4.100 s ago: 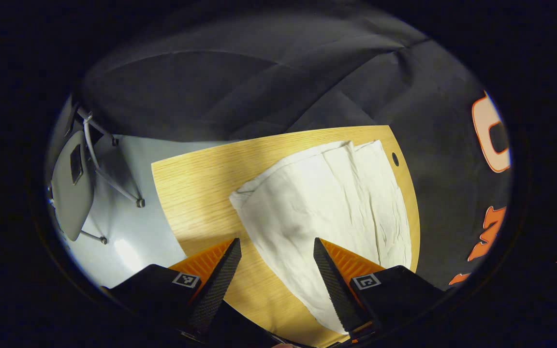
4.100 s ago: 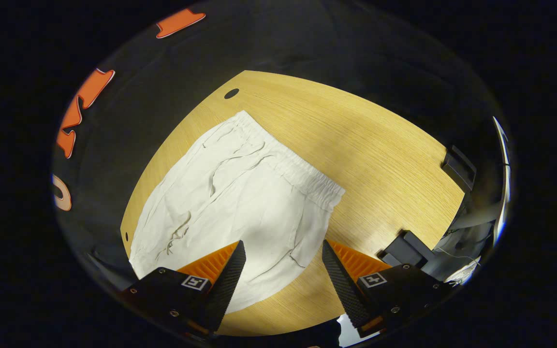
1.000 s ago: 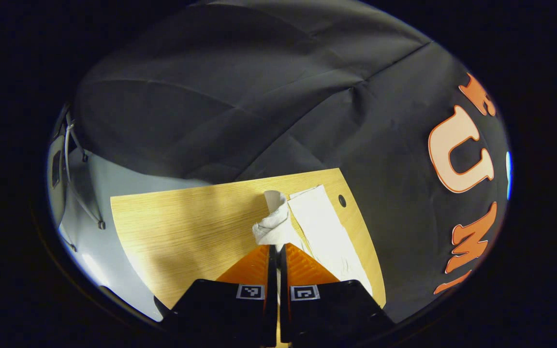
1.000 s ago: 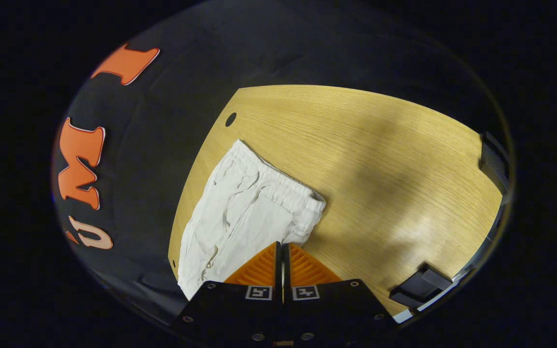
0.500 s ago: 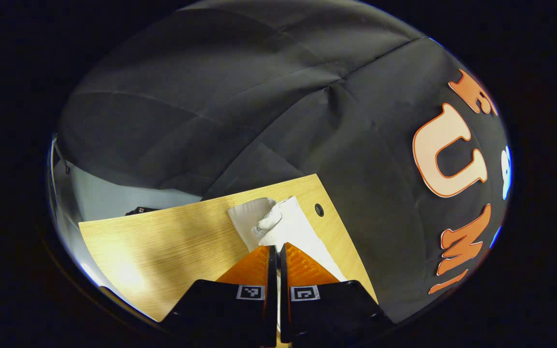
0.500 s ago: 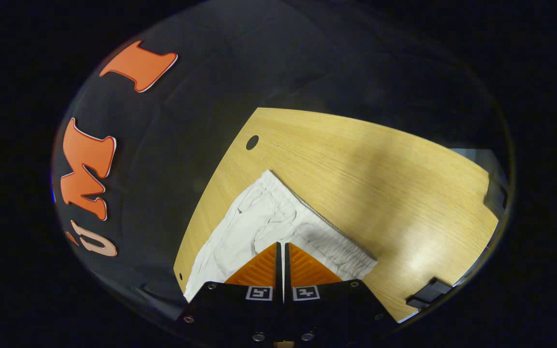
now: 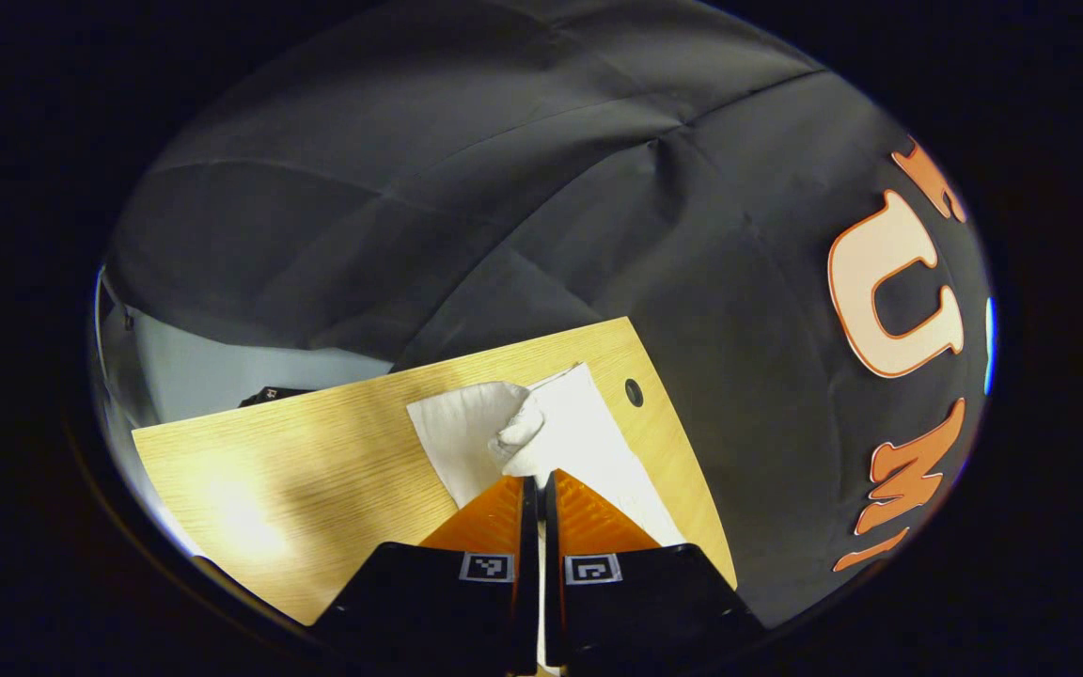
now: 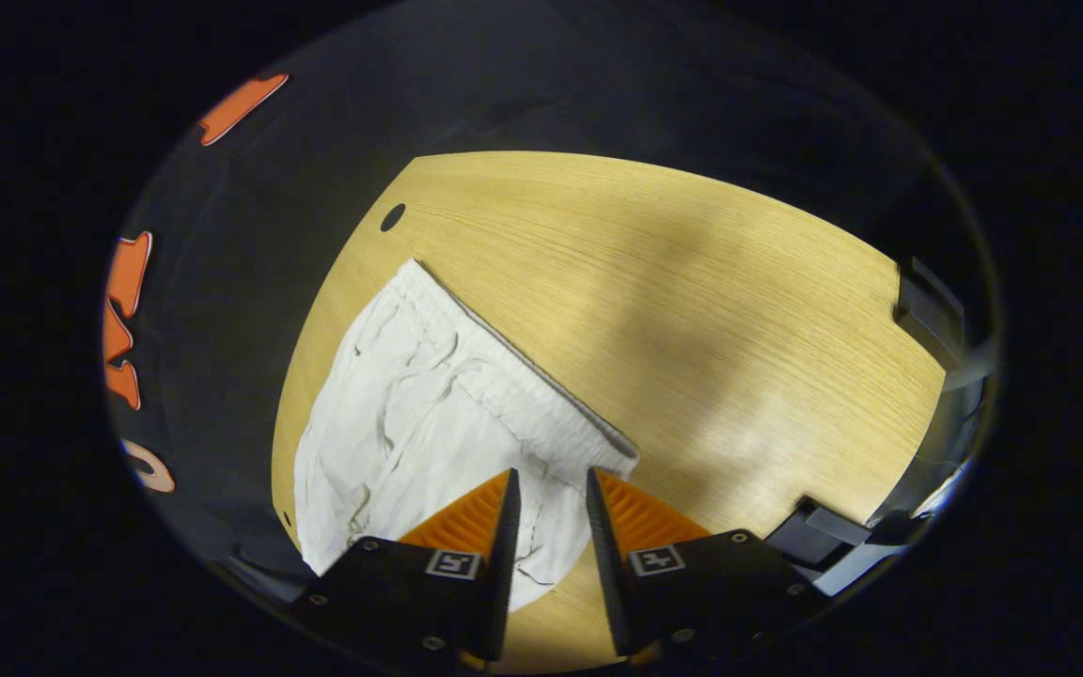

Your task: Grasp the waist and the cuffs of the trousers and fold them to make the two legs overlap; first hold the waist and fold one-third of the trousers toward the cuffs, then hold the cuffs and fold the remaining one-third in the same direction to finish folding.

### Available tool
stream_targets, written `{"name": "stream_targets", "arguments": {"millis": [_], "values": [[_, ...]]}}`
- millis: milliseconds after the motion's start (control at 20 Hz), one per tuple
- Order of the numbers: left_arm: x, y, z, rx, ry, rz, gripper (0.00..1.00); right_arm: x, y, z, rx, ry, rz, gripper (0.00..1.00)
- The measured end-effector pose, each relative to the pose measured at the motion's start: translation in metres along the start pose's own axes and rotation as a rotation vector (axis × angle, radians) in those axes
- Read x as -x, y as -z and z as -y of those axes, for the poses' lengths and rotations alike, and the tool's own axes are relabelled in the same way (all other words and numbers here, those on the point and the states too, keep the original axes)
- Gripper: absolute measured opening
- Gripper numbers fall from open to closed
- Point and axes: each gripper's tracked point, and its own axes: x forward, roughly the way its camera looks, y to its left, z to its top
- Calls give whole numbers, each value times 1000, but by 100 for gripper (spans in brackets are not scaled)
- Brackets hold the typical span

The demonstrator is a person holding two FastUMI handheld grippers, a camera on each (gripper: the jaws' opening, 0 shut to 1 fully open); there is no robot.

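The white trousers lie along the left edge of the wooden table, their elastic waistband running diagonally across it. My right gripper hovers just above the near end of the waistband, fingers a little apart and pressing on nothing. In the left gripper view the trousers stretch away along the table's right edge. My left gripper is shut on a bunched cuff, held up above the leg lying under it.
A cable hole sits near the table's far corner, beside the trousers. Dark brackets stand at the table's right edge. The black cloth wall runs close behind the table. Bare wood lies to the left of the cuff.
My right gripper has opened a little and let go of the waist, which now lies flat on the table. My left gripper stays shut on the cuff and has shifted slightly.
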Motion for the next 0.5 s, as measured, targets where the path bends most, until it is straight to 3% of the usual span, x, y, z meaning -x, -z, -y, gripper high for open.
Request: {"name": "stream_targets", "arguments": {"millis": [50, 250, 450, 500], "values": [[0, 1, -1, 0, -3, -1, 6, 0, 2, 3, 17, 20, -5, 60], [1, 0, -1, 0, -16, 3, 6, -3, 4, 17, 35, 83, -2, 86], [2, -2, -1, 8, -32, 4, 6, -15, -12, 4, 42, 69, 51, 88], [2, -3, -1, 11, -32, 7, 6, -19, -14, 6, 79, 101, 73, 87]]}}
